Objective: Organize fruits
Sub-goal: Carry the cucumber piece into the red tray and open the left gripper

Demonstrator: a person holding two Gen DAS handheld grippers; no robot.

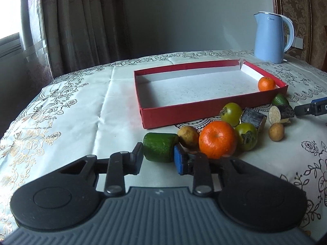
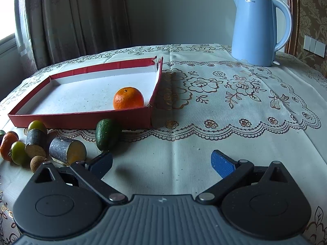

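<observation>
I am working in a home, likely a dining room. A floral lace tablecloth (image 2: 224, 106) is covering the table, patterned curtains (image 1: 81, 24) are hanging at the far left by a window, and a blue electric kettle (image 2: 257, 28) is standing far right near damask wallpaper (image 2: 312, 16).

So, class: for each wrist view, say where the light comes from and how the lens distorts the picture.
Left wrist view: daylight enters from the window at the left, the far wall stays dim, and the fisheye bows the table edge and darkens the corners. Right wrist view: the same left-hand light, the red tray shadowing the cloth to its right, and the kettle leaning from distortion.
</observation>
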